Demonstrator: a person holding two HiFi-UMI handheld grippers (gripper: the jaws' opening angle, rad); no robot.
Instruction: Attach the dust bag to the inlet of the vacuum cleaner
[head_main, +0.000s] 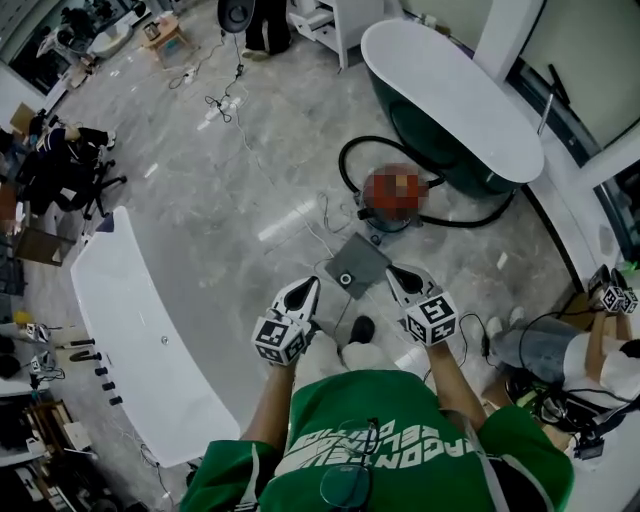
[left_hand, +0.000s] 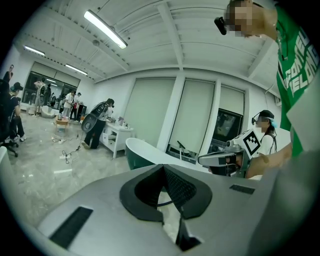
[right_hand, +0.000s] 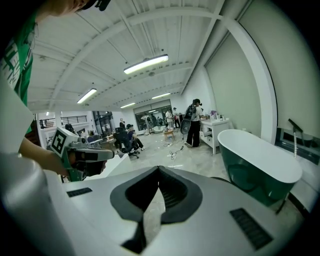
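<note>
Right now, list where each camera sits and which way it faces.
Head view: on the person's head, facing steeply down at the dust bag and vacuum cleaner; shows forearms, left gripper, right gripper.
Left gripper view: on the left gripper, facing level across the room; own shut jaws, the right gripper at right.
Right gripper view: on the right gripper, facing level; own shut jaws, left gripper at left.
Shared: all show the green bathtub.

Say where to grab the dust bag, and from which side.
Take the dust bag by its right edge, probably, the right gripper coming in low from that side. It lies flat on the floor, so only an edge gives a bite, and its hole, by the near corner, stays clear.
</note>
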